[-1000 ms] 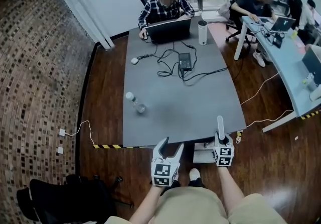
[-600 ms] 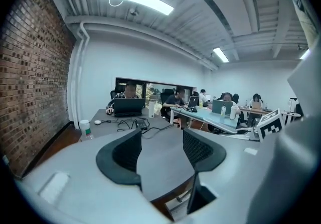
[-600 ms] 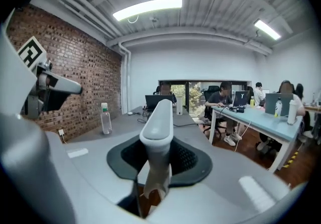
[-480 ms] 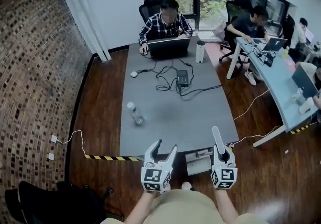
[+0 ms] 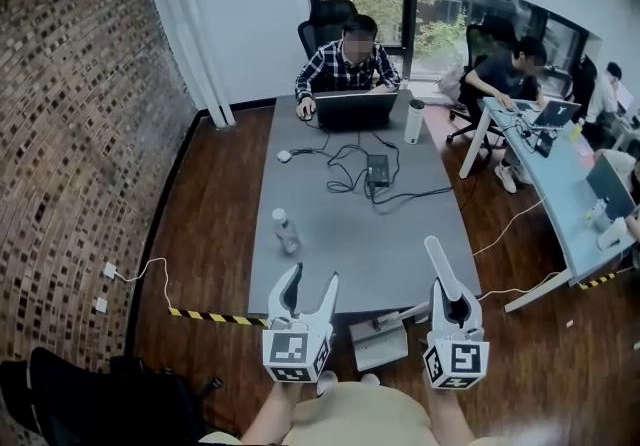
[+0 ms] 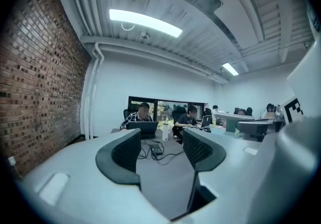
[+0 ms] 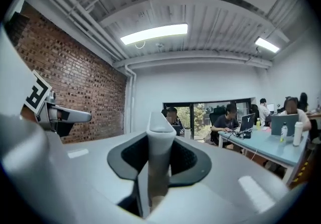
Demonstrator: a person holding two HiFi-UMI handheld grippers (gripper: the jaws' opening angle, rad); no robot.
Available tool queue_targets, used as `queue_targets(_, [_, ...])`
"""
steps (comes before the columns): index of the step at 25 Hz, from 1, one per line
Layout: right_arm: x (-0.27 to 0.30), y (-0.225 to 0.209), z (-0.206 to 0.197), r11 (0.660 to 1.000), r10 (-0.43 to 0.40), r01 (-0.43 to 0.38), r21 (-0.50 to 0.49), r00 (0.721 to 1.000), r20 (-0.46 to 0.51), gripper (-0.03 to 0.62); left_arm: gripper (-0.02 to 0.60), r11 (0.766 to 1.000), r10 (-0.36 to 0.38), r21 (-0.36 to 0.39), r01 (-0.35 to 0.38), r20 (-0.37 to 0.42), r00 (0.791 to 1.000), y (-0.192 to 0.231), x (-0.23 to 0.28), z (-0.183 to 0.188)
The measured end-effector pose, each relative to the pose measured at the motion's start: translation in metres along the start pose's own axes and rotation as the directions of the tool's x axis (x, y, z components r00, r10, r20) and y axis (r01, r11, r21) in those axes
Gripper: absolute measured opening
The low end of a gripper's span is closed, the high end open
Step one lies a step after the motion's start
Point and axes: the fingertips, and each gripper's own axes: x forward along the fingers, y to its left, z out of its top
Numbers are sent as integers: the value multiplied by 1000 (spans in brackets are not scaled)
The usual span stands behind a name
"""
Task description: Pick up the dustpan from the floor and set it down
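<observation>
The right tool (image 5: 447, 300) is clenched on the pale handle (image 5: 440, 264) of the dustpan, held near the handle's free end. The pan (image 5: 378, 342) sits low by the person's feet, just short of the tabletop (image 5: 340, 234) and between the two tools. I cannot tell whether it is clear of the floor (image 5: 200, 234). The left tool (image 5: 303, 289) is released and carries nothing; only the tabletop shows between its jaws. The main risk I see is the pinch sitting so far from the pan. That weight at the other end of a smooth, narrow handle could make the dustpan swing or twist in the jaws, or slide down through them. A swing could knock the pan against the tabletop's near edge or the person's legs. The free end already reaches over that edge and could catch it on a forward move. The dustpan's long axis slants from the pan, low and close to the person, up through the right tool. The free end points away from the person, over the tabletop. Which way the pan's mouth faces I cannot make out.
</observation>
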Motion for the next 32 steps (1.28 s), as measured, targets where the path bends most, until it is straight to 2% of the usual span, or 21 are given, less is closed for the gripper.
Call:
queue_targets(5, [4, 25, 54, 1000, 11, -9, -24, 997, 79, 94, 250, 996, 77, 32, -80, 93, 993, 19, -18, 43])
queue_targets(10, [9, 41, 81, 999, 22, -19, -28, 992, 122, 89, 250, 995, 88, 44, -94, 122, 989, 22, -26, 57])
queue_targets(19, [11, 40, 81, 1000, 10, -11, 14, 995, 98, 89, 252, 994, 89, 46, -96, 138, 986, 24, -30, 60])
queue_targets(32, [8, 37, 91, 1000, 1, -1, 0, 994, 108, 86, 252, 994, 76, 63, -85, 124, 989, 20, -25, 61])
